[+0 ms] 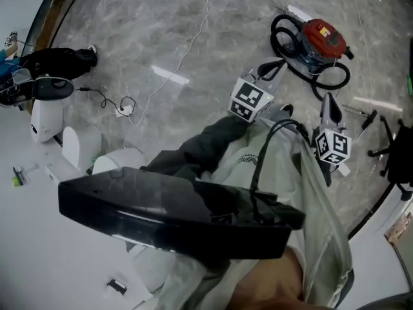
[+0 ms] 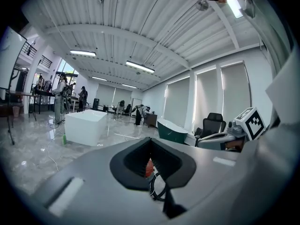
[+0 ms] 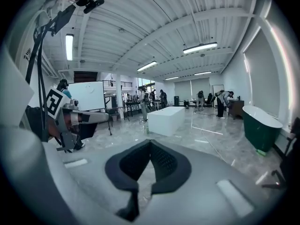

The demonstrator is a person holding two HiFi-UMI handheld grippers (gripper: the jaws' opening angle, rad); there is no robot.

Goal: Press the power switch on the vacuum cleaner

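Observation:
A red and blue vacuum cleaner [image 1: 319,44] with a coiled black hose [image 1: 303,66] stands on the marble floor at the upper right of the head view. My left gripper [image 1: 274,66] is held in the air and points toward the hose, apart from it. The right gripper [image 1: 330,105] hangs just below the vacuum cleaner. In the left gripper view the jaws meet at their tips [image 2: 150,140] with nothing held; a bit of the red vacuum cleaner [image 2: 148,168] shows through the gap behind them. The right gripper [image 3: 150,142] has its tips together too, and nothing is in it.
A white cable [image 1: 181,57] trails across the floor at centre left. White fixtures [image 1: 45,118] stand at the left, an office chair base [image 1: 393,154] at the right. A white bathtub [image 3: 171,118] and a green tub [image 3: 262,125] stand farther off, with people beyond.

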